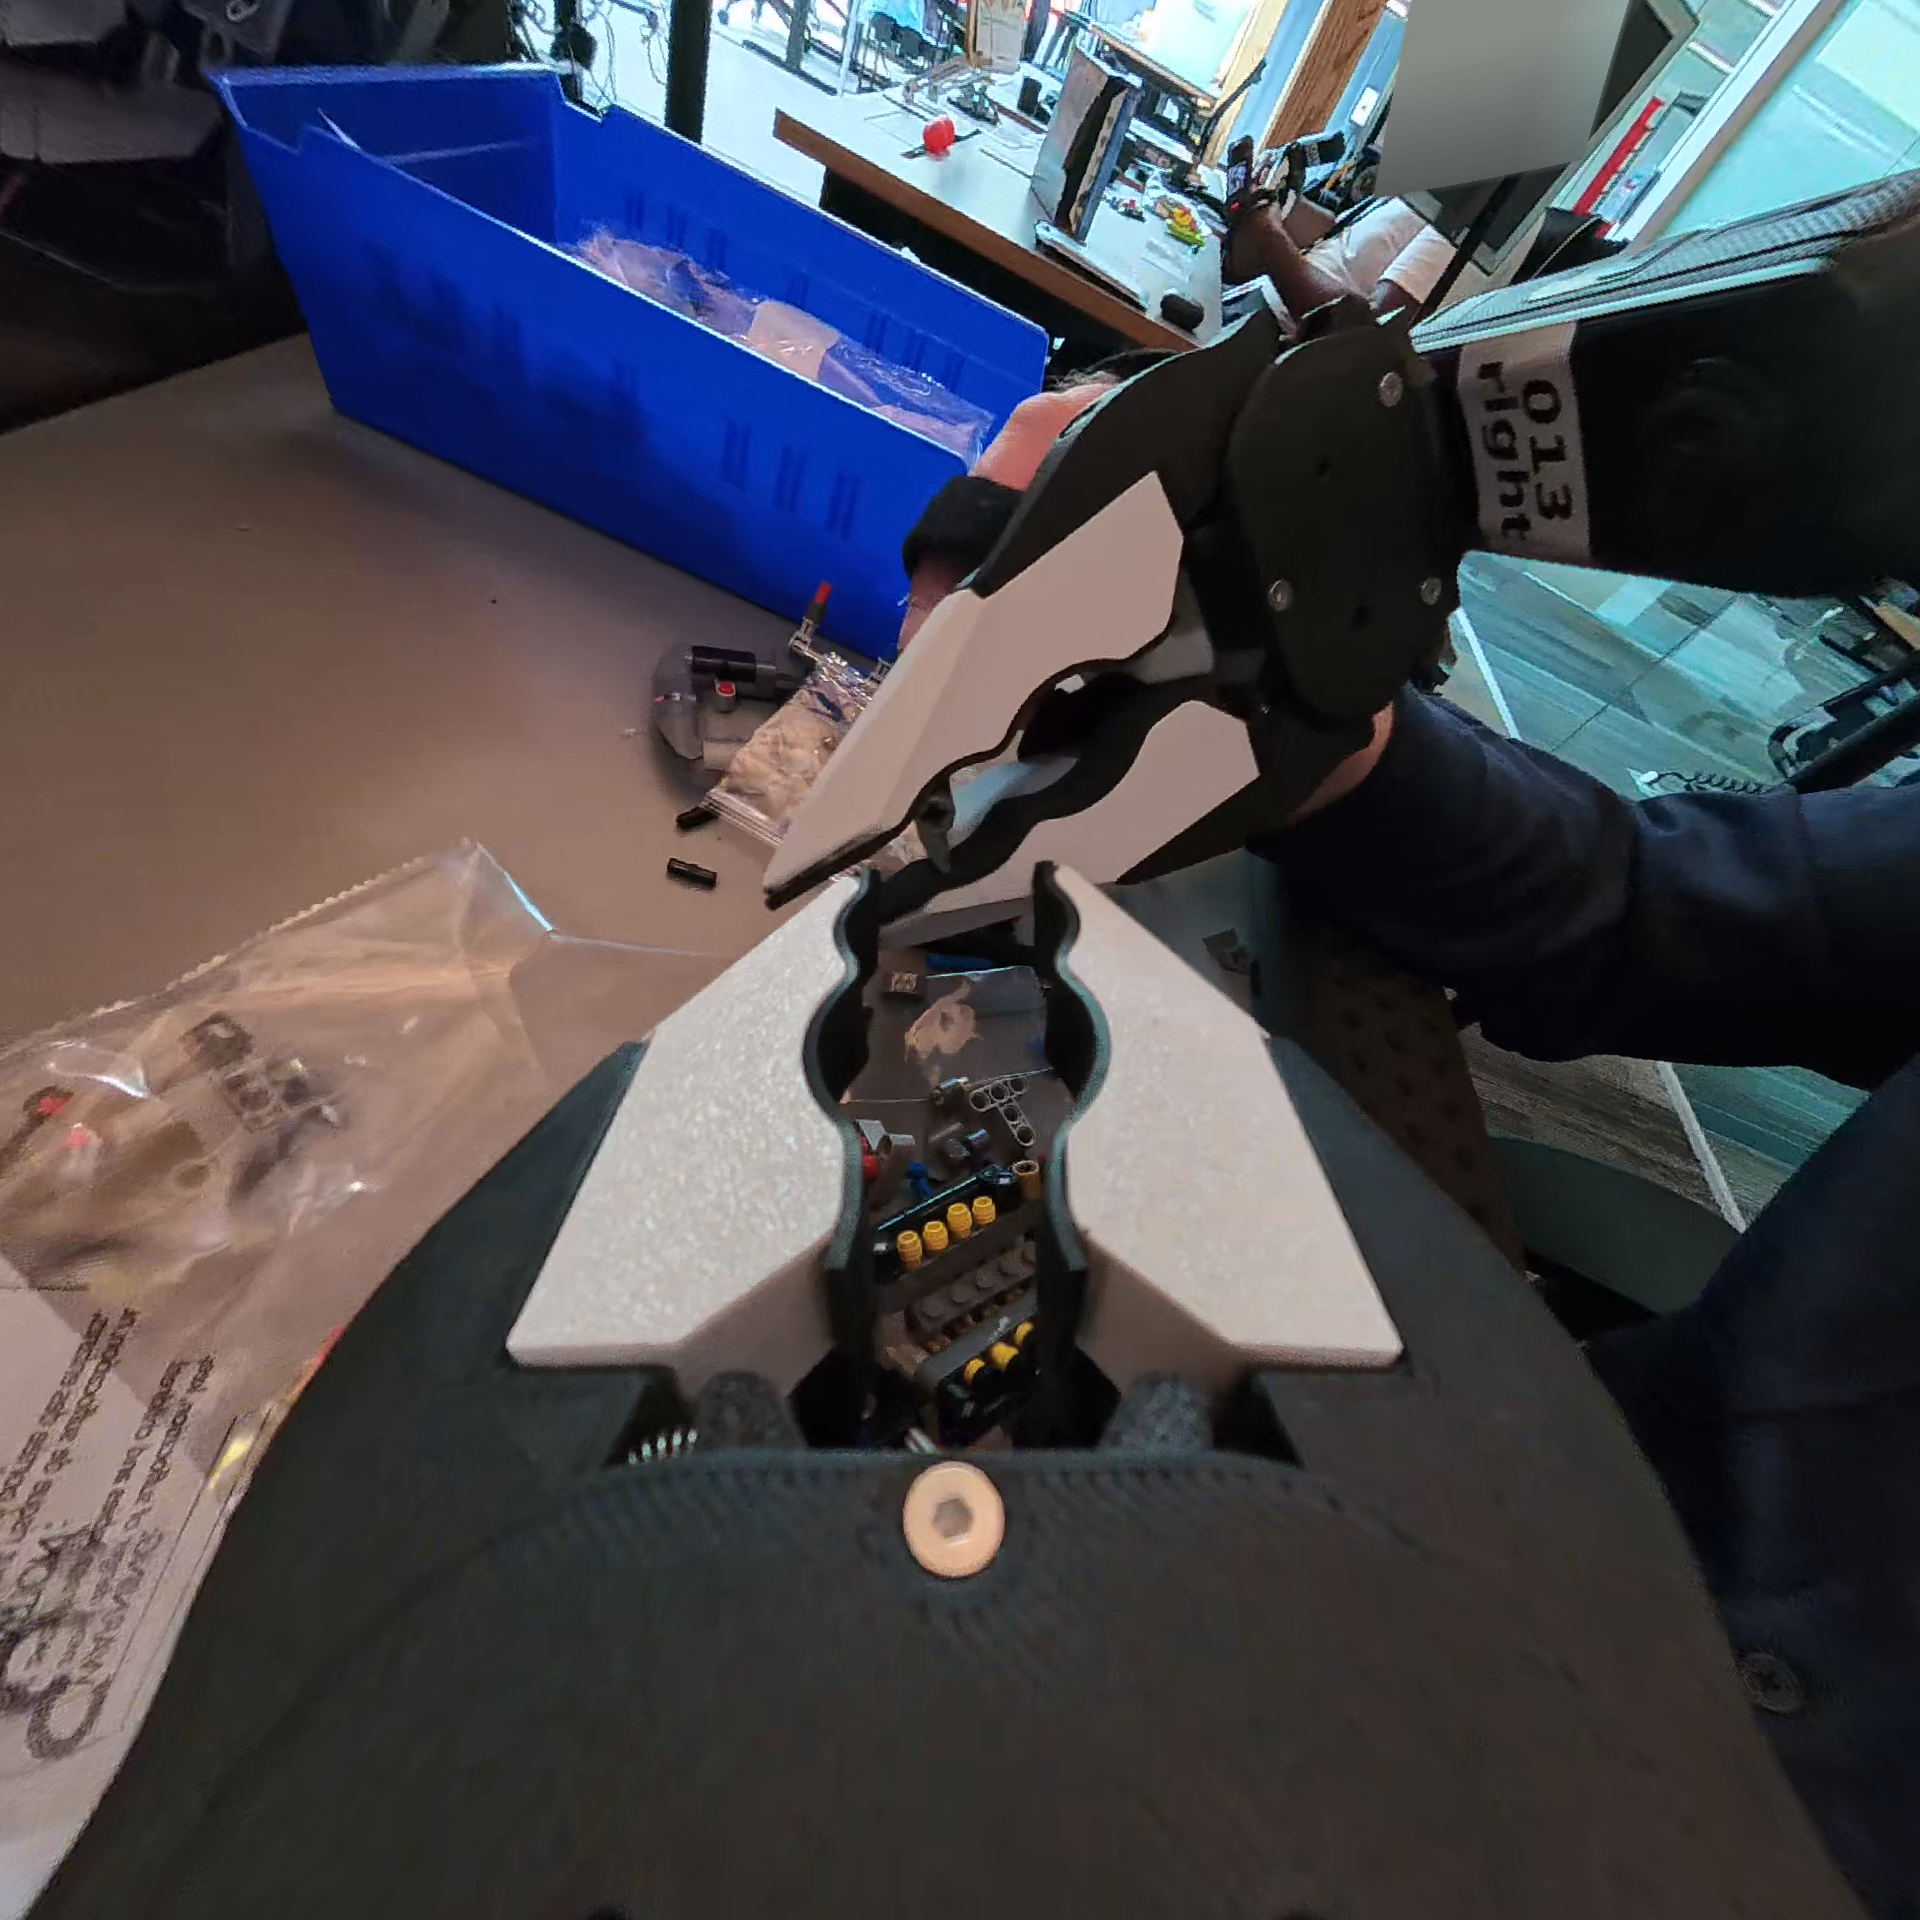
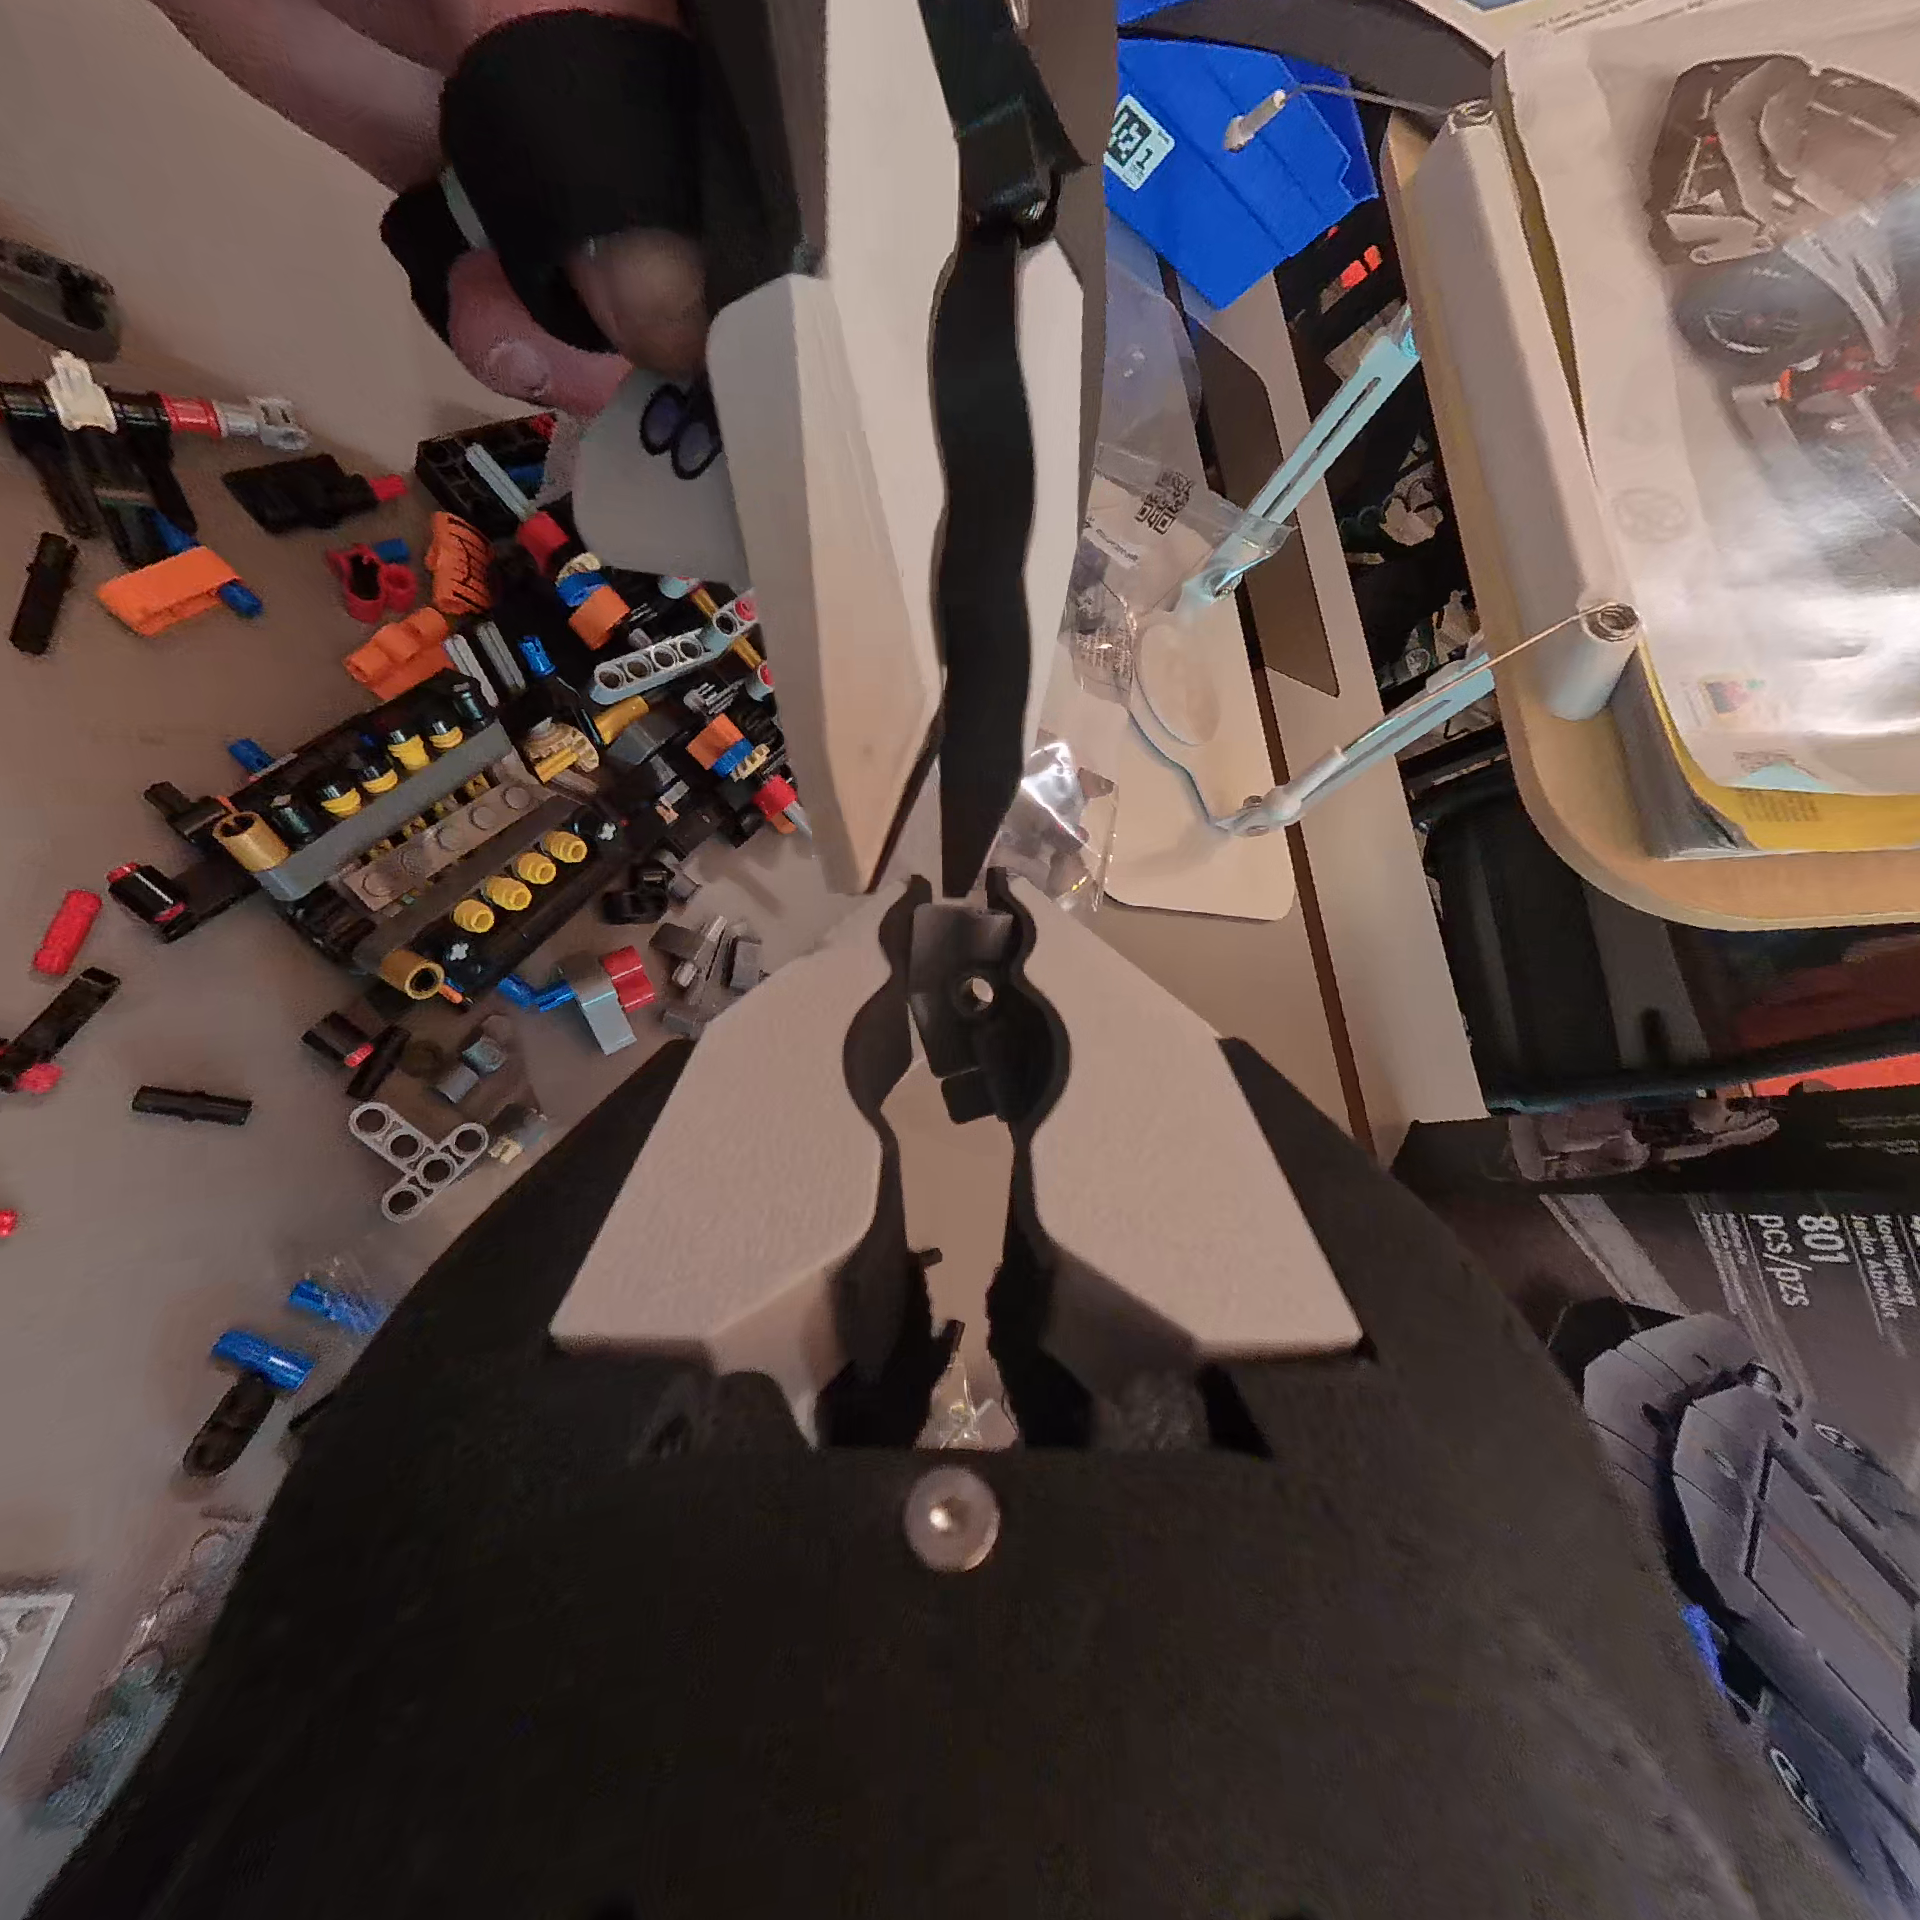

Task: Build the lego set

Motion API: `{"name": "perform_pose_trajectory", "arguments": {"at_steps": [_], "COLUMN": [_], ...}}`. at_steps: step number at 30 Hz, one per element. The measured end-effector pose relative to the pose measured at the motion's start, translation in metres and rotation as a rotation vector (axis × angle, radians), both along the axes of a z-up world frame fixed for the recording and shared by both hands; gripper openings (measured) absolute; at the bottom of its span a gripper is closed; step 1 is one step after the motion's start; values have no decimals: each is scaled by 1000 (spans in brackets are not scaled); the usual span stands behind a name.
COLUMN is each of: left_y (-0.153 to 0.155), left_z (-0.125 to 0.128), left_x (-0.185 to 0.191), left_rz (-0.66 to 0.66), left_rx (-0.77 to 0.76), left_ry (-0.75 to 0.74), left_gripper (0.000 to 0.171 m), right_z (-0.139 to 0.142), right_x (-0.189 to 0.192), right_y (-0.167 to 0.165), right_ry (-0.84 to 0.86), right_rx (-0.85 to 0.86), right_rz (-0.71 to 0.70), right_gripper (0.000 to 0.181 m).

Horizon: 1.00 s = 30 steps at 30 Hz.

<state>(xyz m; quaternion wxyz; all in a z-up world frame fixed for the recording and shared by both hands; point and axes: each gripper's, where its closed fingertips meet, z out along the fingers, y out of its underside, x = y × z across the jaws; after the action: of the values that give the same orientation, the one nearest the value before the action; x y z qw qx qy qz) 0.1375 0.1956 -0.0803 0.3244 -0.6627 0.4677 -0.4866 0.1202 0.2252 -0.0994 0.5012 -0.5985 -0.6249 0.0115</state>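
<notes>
Two handheld grippers of the same build. The left gripper [image 1: 956, 894] has a textured black body, pale grey wedge-shaped fingers [image 1: 717, 1174] lined with wavy black pads, and one silver hex screw [image 1: 953, 1521] at its centre. The right gripper [image 2: 961, 894] matches it — black side plate with small screws, a white band bearing print. The person wears a dark navy sleeve [image 1: 1621, 904] and a black finger strap [image 2: 566, 156].

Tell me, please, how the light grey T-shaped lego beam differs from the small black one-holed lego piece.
The light grey T-shaped lego beam lies loose on the table; the small black lego piece is clamped in the right gripper. The beam shows several holes, the piece one. Both have round holes.
</notes>
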Motion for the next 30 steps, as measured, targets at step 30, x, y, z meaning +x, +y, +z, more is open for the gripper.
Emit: {"name": "perform_pose_trajectory", "arguments": {"at_steps": [30], "left_y": [18], "left_z": [1], "left_x": [-3], "left_rz": [128], "left_rx": [11], "left_ry": [-13], "left_gripper": [9], "right_z": [2], "right_x": [-4], "right_y": [8], "right_ry": [27], "right_rx": [11], "right_rz": [-59], "right_gripper": [8]}}
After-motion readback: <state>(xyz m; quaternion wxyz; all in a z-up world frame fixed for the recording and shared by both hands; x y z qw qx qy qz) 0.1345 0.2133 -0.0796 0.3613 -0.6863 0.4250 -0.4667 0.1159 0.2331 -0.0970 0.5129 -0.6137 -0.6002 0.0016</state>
